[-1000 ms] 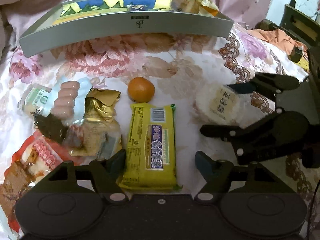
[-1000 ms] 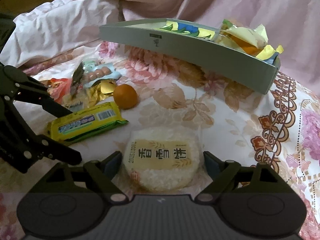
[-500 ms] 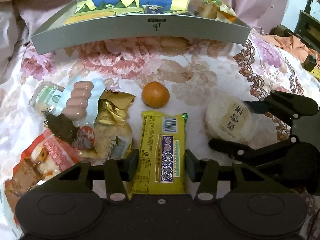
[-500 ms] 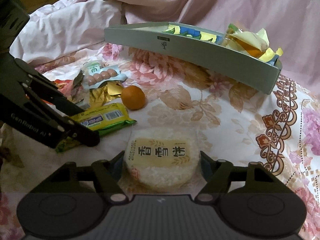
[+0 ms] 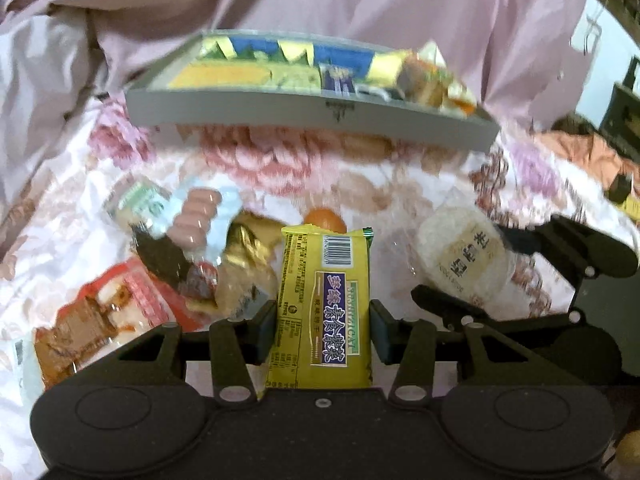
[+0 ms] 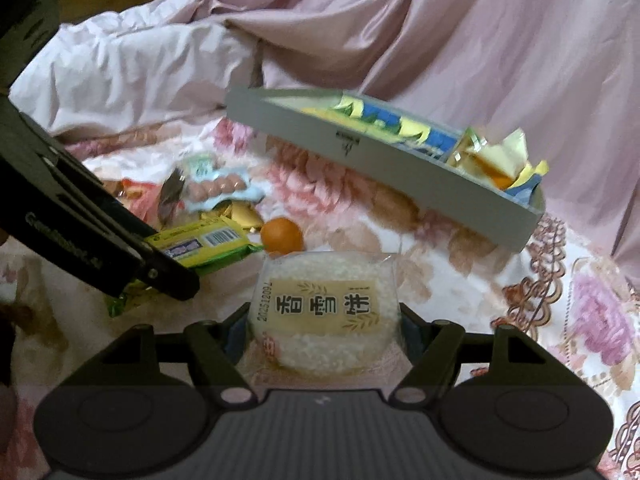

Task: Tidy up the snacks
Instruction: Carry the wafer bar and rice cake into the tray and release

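My left gripper (image 5: 323,332) is shut on a yellow biscuit pack (image 5: 326,300), pads pressing its long sides, and the pack is raised off the flowered cloth. My right gripper (image 6: 322,332) is shut on a round rice cracker pack (image 6: 324,312), also held above the cloth. In the right wrist view the yellow biscuit pack (image 6: 208,240) sticks out of the left gripper at the left. The rice cracker pack (image 5: 464,260) shows between the right gripper's fingers in the left wrist view. Behind stands a grey tray (image 5: 280,112) (image 6: 400,176) with several snack packs at its right end.
An orange (image 5: 324,216) (image 6: 282,236) lies on the cloth just beyond both packs. To the left lie a sausage pack (image 5: 198,216), a gold packet (image 5: 244,244) and a red packet (image 5: 104,312). Pink bedding rises behind the tray.
Both grippers closed from open onto their packs, the left on the yellow biscuits and the right on the rice cracker. Both packs then lifted off the cloth.
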`<state>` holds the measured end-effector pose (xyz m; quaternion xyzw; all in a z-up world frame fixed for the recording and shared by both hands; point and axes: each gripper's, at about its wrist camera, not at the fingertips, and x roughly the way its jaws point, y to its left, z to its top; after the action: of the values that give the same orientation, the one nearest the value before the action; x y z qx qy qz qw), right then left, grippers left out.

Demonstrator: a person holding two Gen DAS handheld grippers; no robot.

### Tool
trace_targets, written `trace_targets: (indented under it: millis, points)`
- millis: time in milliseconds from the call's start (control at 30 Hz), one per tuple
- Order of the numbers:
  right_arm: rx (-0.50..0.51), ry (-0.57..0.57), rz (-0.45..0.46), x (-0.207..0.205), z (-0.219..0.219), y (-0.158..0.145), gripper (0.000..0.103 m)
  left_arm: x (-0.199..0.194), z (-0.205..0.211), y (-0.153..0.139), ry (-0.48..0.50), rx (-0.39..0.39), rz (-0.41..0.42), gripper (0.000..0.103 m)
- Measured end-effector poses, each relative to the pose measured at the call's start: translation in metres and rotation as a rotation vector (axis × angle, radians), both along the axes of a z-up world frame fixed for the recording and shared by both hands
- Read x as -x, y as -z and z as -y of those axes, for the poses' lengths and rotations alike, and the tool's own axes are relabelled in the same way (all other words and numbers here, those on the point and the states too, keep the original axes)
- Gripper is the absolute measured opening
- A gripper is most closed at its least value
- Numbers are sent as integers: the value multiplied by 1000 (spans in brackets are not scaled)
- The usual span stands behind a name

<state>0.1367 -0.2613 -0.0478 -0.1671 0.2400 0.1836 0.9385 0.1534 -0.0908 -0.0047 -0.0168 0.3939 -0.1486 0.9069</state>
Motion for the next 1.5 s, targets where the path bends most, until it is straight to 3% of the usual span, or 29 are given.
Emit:
trace_targets:
  millis: [567, 867, 1167, 1500]
  points:
    - [-114, 68, 180, -11, 3, -57, 76, -41, -9, -60, -109, 78, 172, 50]
    - [-122, 77, 208, -37, -2, -77, 76, -87, -17, -78, -159, 141, 222, 50]
    - [-94, 61, 223, -89, -24, -86, 76, -132, -24, -84, -178, 163, 251, 50]
    - [-83, 79, 199, -139, -37, -83, 76, -178, -35, -70, -217, 162, 246, 50]
